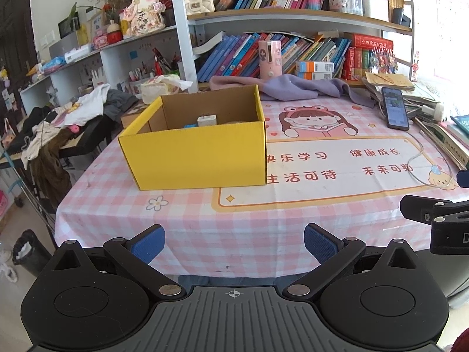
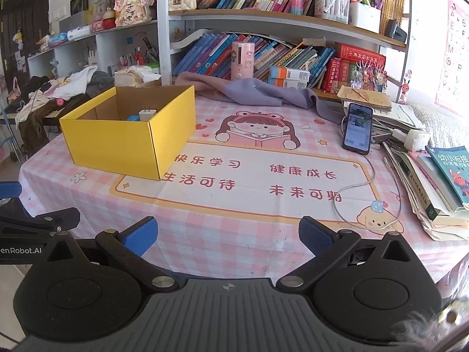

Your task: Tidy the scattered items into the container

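A yellow cardboard box (image 1: 202, 155) stands open on the pink checked tablecloth (image 1: 205, 234); it also shows in the right wrist view (image 2: 117, 143). Inside it a white charger plug (image 1: 207, 120) stands upright beside a blue item (image 1: 190, 125); both show in the right wrist view, the plug (image 2: 147, 115) and the blue item (image 2: 133, 117). My left gripper (image 1: 234, 243) is open and empty, near the table's front edge, well short of the box. My right gripper (image 2: 227, 236) is open and empty, to the right of the box.
A phone (image 2: 358, 128) with a white cable (image 2: 357, 187) lies at the right beside stacked books (image 2: 439, 182). A purple cloth (image 2: 252, 91) and a pink cylinder (image 2: 241, 60) sit at the back before bookshelves. Clothes pile on a rack (image 1: 58, 123) to the left.
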Available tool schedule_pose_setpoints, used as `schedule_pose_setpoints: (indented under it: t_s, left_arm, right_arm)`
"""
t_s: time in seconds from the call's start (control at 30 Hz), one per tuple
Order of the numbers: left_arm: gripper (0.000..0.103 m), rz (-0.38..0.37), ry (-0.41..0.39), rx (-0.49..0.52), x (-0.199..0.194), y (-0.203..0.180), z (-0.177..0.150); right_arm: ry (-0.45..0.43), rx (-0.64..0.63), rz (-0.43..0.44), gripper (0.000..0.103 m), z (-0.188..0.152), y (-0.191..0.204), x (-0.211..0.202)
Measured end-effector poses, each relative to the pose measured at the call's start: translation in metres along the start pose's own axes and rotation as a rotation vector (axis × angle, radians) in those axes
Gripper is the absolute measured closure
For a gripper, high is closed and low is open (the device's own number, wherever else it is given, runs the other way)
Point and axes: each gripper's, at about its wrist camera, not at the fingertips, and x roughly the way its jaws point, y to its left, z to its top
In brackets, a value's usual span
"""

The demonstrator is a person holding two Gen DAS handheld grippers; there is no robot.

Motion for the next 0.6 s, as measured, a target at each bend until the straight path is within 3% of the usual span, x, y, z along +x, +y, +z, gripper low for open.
schedule_pose_setpoints:
  t_s: [0.6]
  left_arm:
    - [0.001,-0.012,0.027,-0.027,0.0079,0.0097,0.0014]
  right_arm:
    - [0.014,-0.001,-0.005,0.0,0.0059,0.0033,0.0063]
